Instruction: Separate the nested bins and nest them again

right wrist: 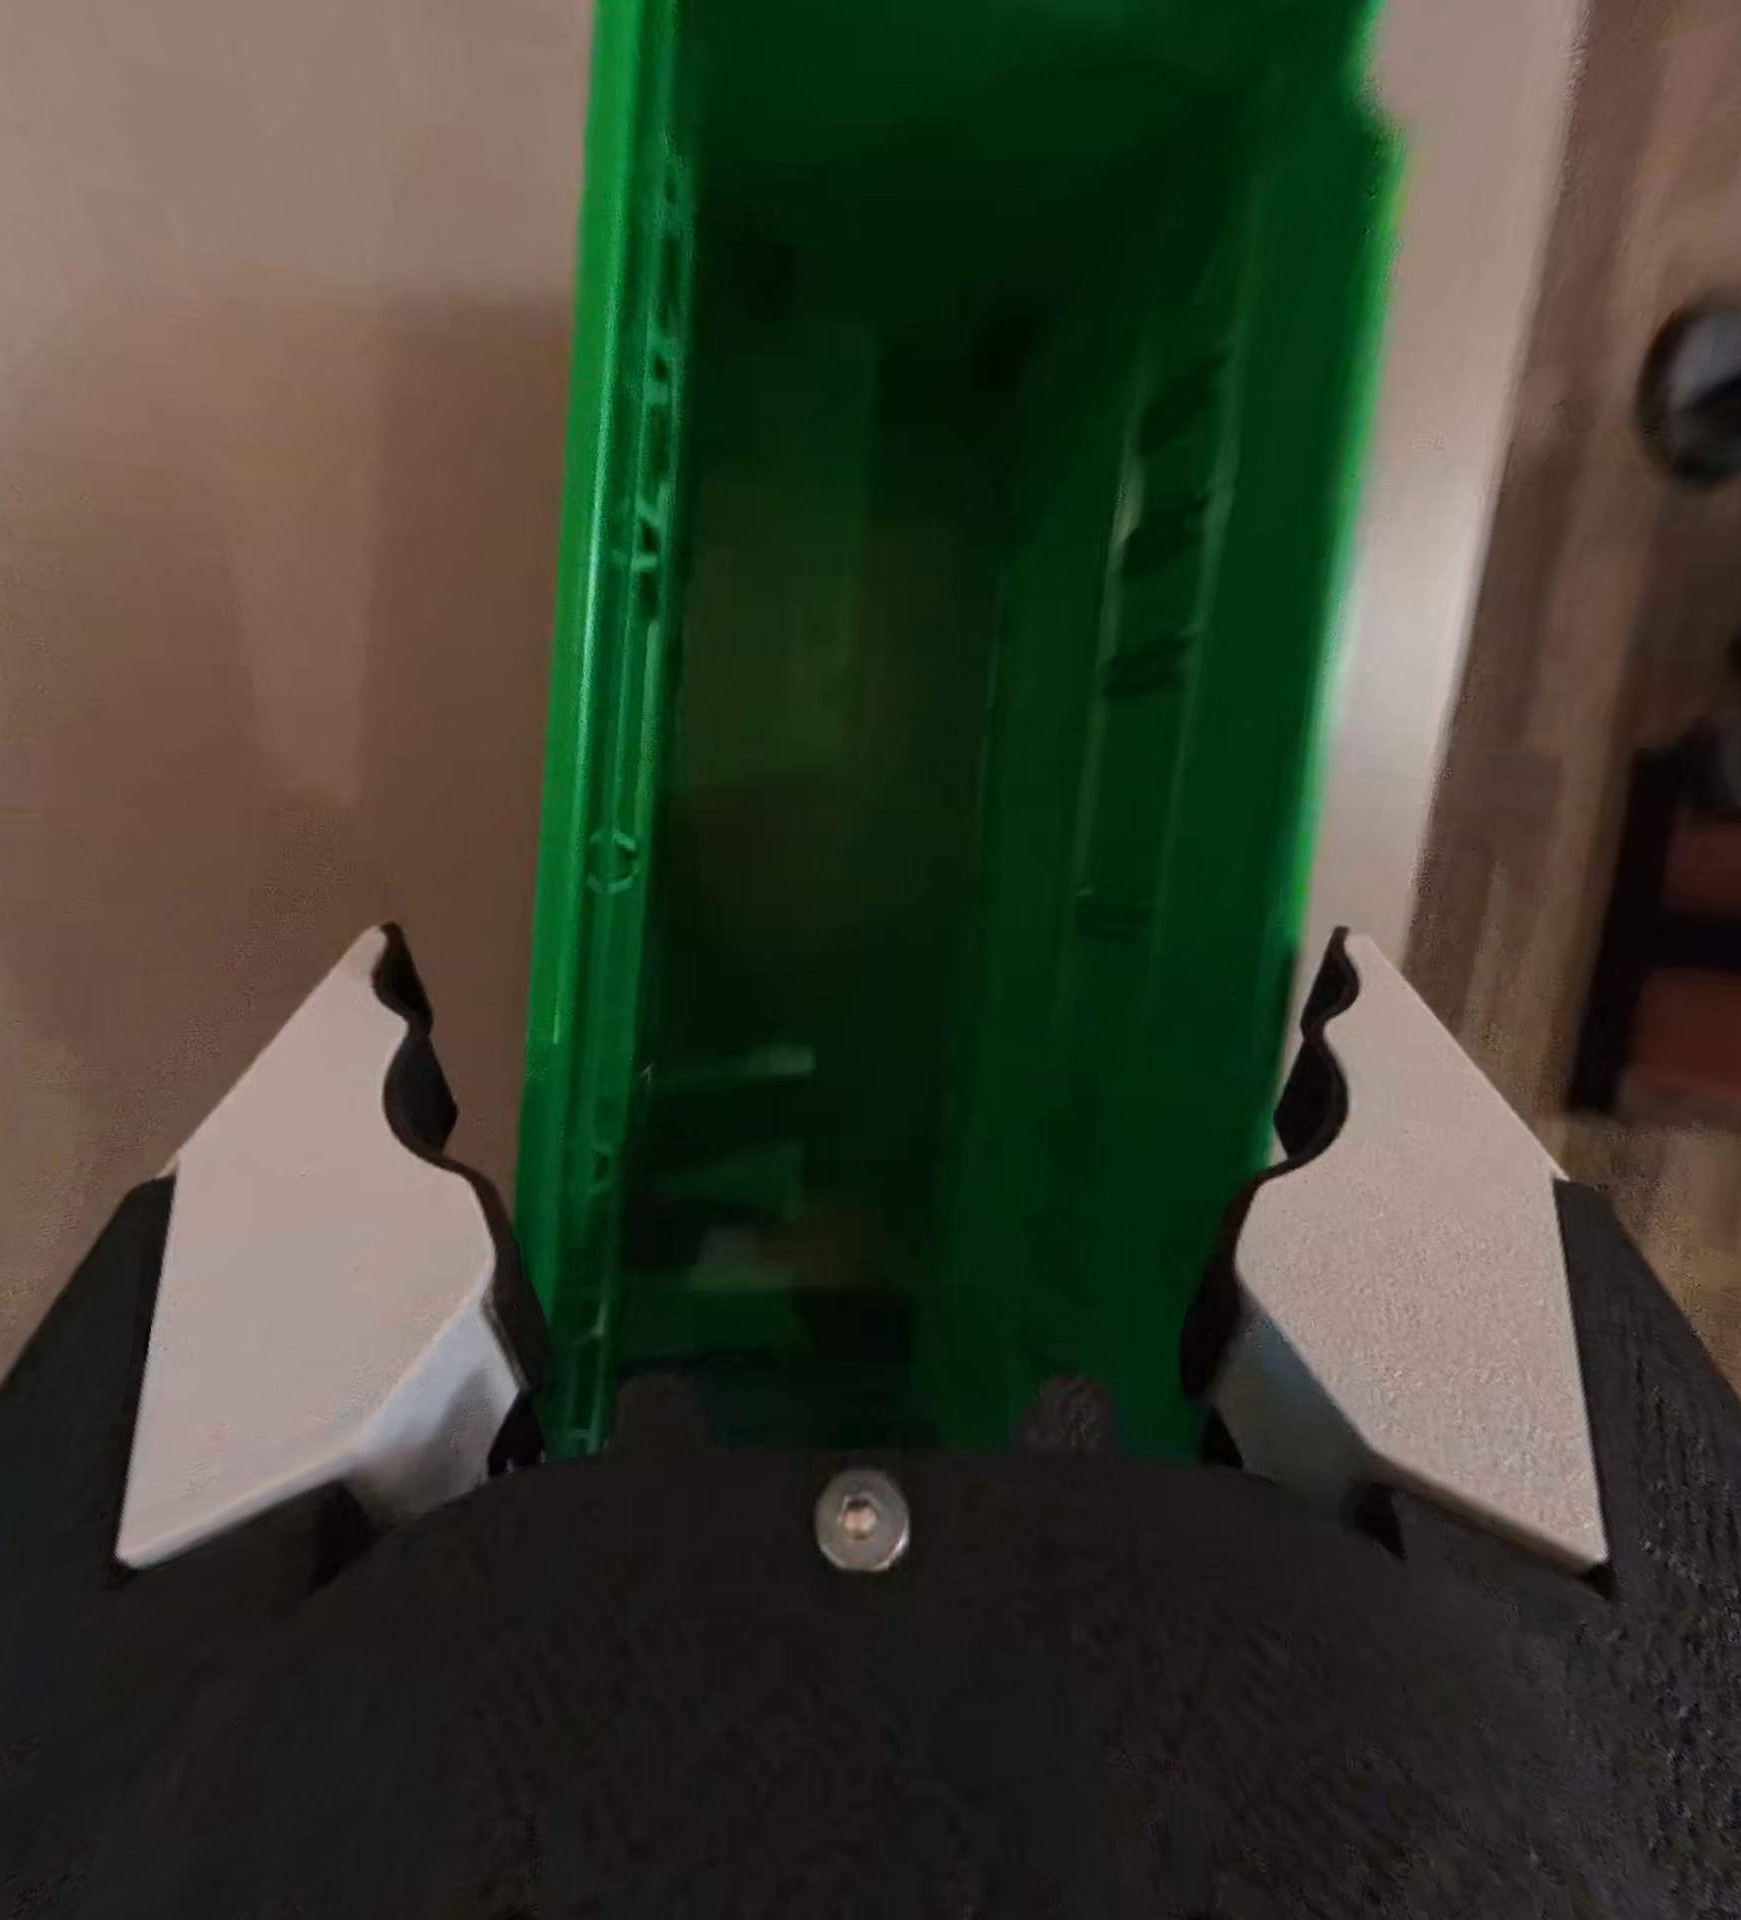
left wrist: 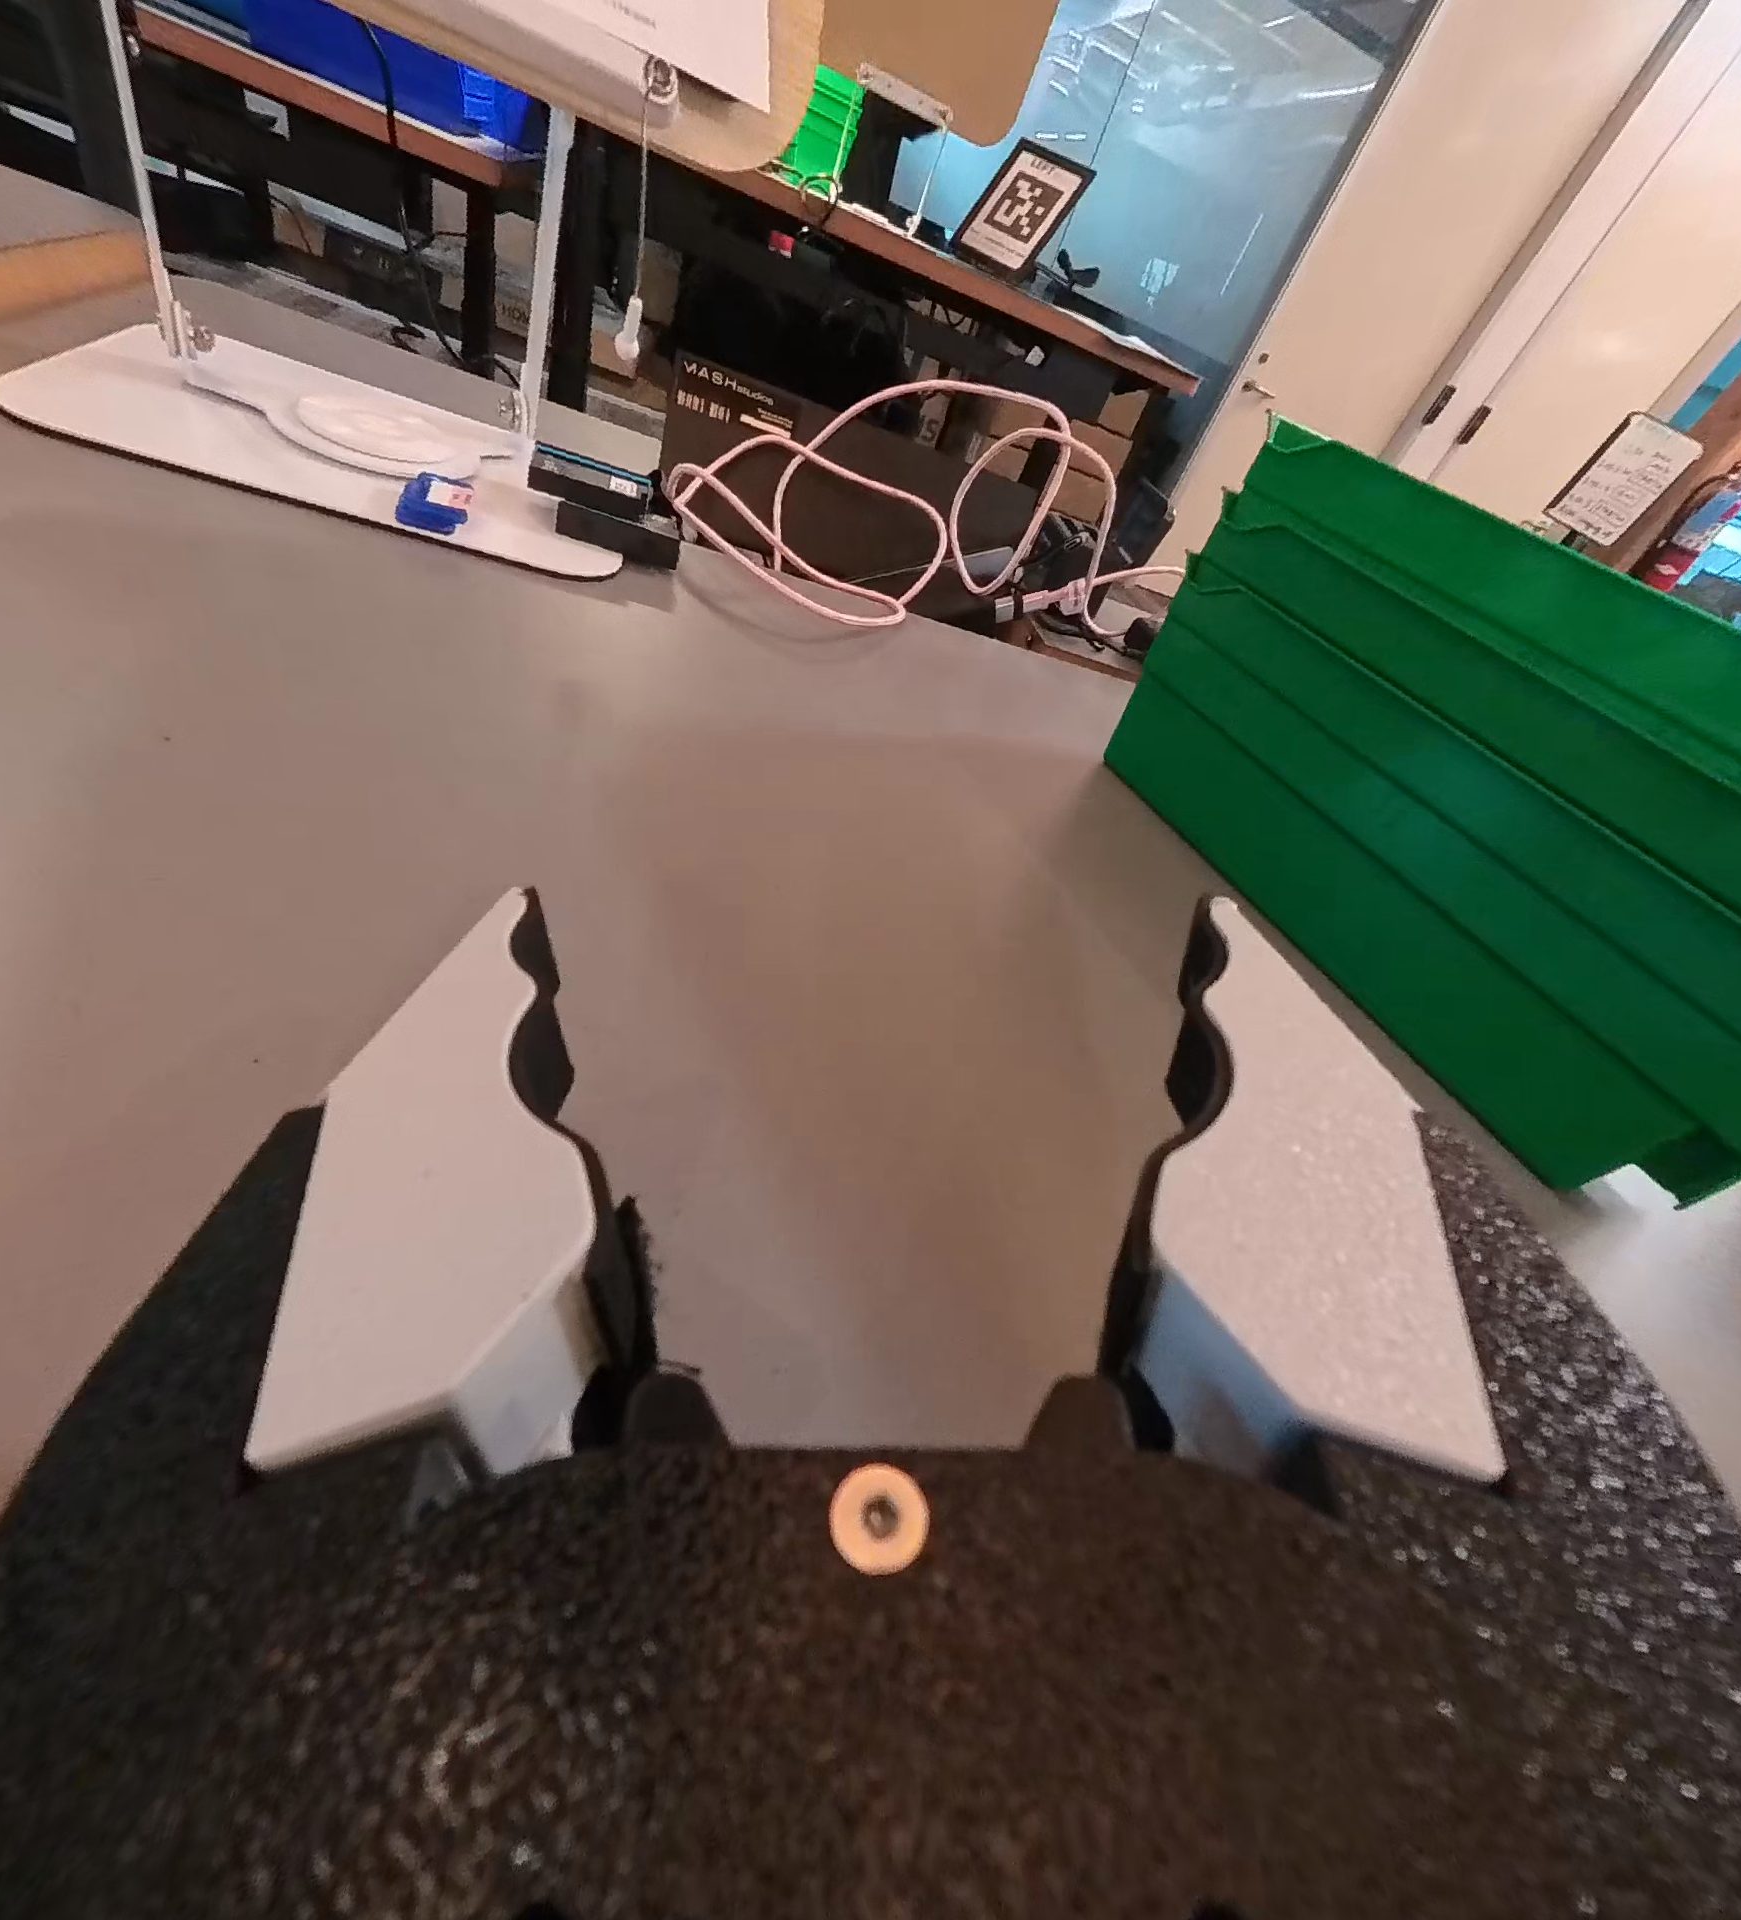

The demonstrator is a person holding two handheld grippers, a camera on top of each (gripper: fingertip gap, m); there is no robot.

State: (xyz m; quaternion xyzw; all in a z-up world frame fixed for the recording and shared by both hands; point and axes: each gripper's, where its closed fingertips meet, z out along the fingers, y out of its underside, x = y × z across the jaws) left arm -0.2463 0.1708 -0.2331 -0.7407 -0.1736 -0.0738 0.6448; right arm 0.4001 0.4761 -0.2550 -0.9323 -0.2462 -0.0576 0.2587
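Observation:
A stack of several nested green bins (left wrist: 1531, 831) stands on the grey table (left wrist: 326, 779), at the right of the left wrist view. My left gripper (left wrist: 868, 904) is open and empty, low over the table, to the left of the stack and apart from it. In the right wrist view, my right gripper (right wrist: 866, 935) holds a single green bin (right wrist: 949, 623) between its fingers, gripped across its width near the finger bases. The bin points away from me with its open inside showing, lifted in front of a wall. The view is blurred.
A white stand base (left wrist: 274, 436) with a small blue item (left wrist: 435, 506) sits far left on the table. Black boxes (left wrist: 617, 509) and a looped pink cable (left wrist: 897, 520) lie at the table's far edge. A wooden door with a dark handle (right wrist: 1718, 405) is at right.

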